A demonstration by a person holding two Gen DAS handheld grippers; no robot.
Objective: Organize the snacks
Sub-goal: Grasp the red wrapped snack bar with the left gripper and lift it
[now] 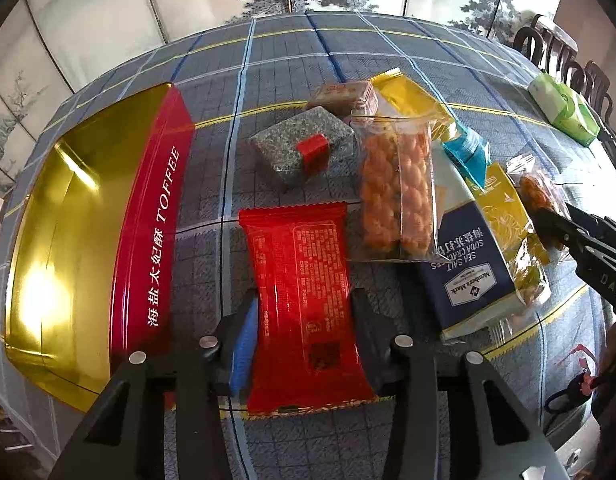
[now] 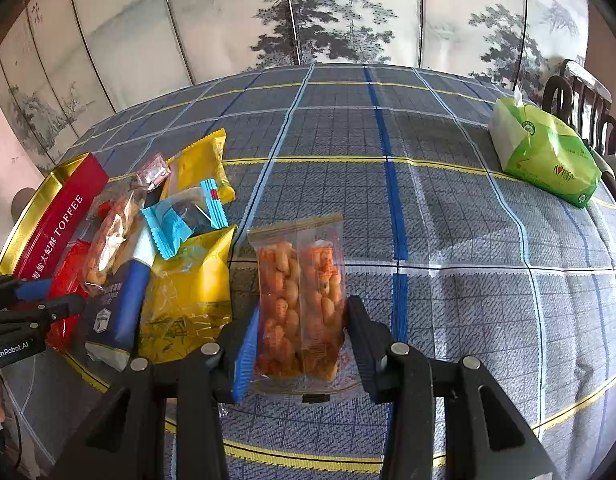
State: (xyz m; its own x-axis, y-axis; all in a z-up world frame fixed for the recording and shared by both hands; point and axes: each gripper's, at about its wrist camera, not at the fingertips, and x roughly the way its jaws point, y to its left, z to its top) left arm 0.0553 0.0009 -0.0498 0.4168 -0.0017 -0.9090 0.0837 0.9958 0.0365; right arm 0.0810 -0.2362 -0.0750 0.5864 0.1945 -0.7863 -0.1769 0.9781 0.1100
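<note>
A red packet [image 1: 303, 304] is clamped in the left tongs [image 1: 303, 336], while a clear bag of orange snacks [image 2: 299, 308] is gripped by the right tongs [image 2: 301, 344].

toffee tin [image 1: 67, 220] cut off left, navy cracker pack [image 1: 464, 264] half covered

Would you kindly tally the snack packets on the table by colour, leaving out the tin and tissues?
Red packet: 1
Grey packet: 1
Yellow packets: 2
Clear bags of orange snacks: 2
Light blue packet: 1
Navy cracker pack: 1
Small brown packet: 1
Total: 9
</note>
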